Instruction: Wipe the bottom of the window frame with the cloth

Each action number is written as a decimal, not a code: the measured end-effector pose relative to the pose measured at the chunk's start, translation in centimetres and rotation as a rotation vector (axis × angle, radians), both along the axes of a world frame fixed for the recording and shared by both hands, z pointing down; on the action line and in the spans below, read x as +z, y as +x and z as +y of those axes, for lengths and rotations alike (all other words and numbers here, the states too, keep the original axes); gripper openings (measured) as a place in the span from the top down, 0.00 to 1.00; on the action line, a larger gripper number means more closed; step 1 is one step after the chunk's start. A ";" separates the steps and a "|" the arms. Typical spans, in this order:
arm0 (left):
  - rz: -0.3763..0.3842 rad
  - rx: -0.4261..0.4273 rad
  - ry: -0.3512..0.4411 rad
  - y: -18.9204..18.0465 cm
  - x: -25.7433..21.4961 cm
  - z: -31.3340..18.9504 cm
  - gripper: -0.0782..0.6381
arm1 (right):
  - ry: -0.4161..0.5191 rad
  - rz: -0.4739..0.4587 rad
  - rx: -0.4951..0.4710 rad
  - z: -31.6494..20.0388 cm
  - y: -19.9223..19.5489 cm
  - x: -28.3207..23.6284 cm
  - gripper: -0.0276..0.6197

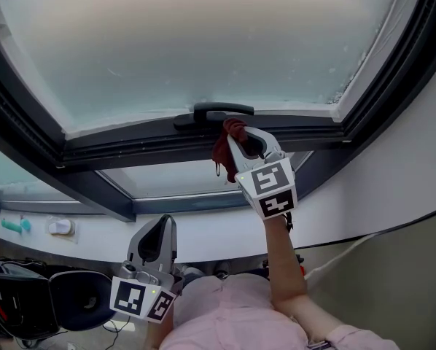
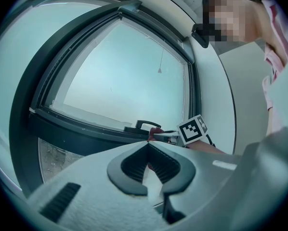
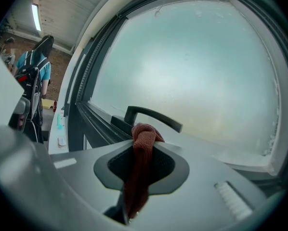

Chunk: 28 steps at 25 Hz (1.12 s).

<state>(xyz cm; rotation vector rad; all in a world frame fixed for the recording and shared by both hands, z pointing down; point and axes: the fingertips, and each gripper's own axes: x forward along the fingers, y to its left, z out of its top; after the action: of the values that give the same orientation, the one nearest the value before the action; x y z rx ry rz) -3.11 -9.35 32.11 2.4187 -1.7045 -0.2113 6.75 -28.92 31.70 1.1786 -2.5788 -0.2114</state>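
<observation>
Nearest, low by the pink shirt (image 1: pixel 229 319): left tool (image 1: pixel 162 228), pads closed together on nothing, well apart from the work.

Further out, at the end of a raised forearm: right tool (image 1: pixel 238 138), clenched on the cloth (image 1: pixel 225 150). Dark red rag, bunched into a small wad standing proud of the jaw tips, with a loose tail hanging down between and behind the pads. Wad held at the bottom of the window frame (image 1: pixel 130 152), just under the black handle (image 1: pixel 214 112). Hard to say whether pressed onto the dark rail or only just beside it.

Soft, light and limp by the look of it. No fear of breakage and next to no weight, but apt to fold, drag and creep out through the pads if snagged. Best gripped as here, by the gathered middle, leaving fabric and not metal to meet the frame. Worth gathering in the dangling tail, or at least minding it near the handle, a likely place to catch. Probably needs firm, even pressure along the rail, since a wad this small covers only a narrow strip at a pass.

Farthest: pale frosted glass (image 1: pixel 203 42) above the rail, filling the sash.
</observation>
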 end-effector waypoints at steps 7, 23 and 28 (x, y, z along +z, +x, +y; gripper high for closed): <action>-0.004 0.003 -0.003 0.4 0.2 -0.1 0.89 | -0.008 -0.027 0.023 -0.4 1.6 0.0 0.86; -0.013 0.028 -0.004 2.0 0.3 -0.4 0.89 | -0.013 -0.056 0.100 -1.3 5.8 0.2 0.86; -0.015 0.036 -0.004 2.3 0.3 -0.6 0.89 | -0.015 -0.059 0.121 -1.6 6.8 0.2 0.86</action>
<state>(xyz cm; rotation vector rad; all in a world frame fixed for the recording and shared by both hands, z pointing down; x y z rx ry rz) -0.76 -9.91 32.37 2.4520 -1.6639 -0.1855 13.59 -30.50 31.85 1.3492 -2.5437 -0.1328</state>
